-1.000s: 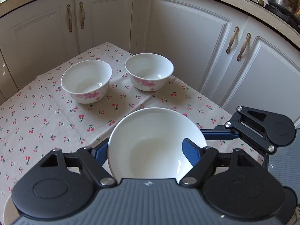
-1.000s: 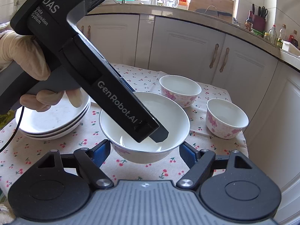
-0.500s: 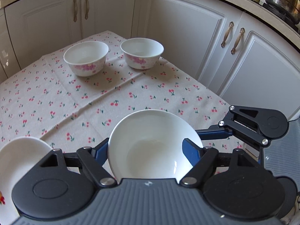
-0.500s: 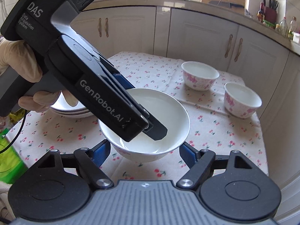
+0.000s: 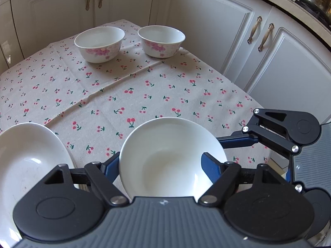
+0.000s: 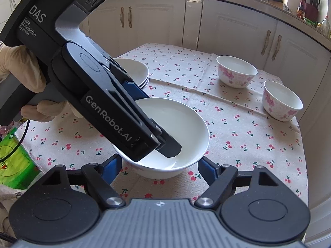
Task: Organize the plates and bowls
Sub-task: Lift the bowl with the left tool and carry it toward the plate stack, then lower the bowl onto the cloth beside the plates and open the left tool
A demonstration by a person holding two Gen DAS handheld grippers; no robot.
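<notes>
the white bowl [image 6: 178, 128] sits with its mouth tipped up and slightly toward the left gripper [image 5: 165, 165]; being round, it has no long axis. it is glossy white inside, with a faint pink print low on its outer wall, and it hangs above the cherry-print tablecloth [image 6: 238, 128]. both tools hold it: the left gripper is clamped on the rim, one finger [image 6: 168, 146] lying inside the bowl and the other outside under the wall. the right gripper [image 6: 160, 165] has its blue pads [image 6: 108, 166] against the bowl's two sides, closed on it.

relative to this bowl, a stack of white plates [image 6: 134, 70] lies just behind it, partly hidden by the left tool, which a gloved hand [image 6: 22, 68] holds. two floral bowls [image 6: 236, 71] [image 6: 282, 100] stand upright well apart from it, toward the far corner of the cloth beside the white cabinet doors [image 6: 233, 26].
</notes>
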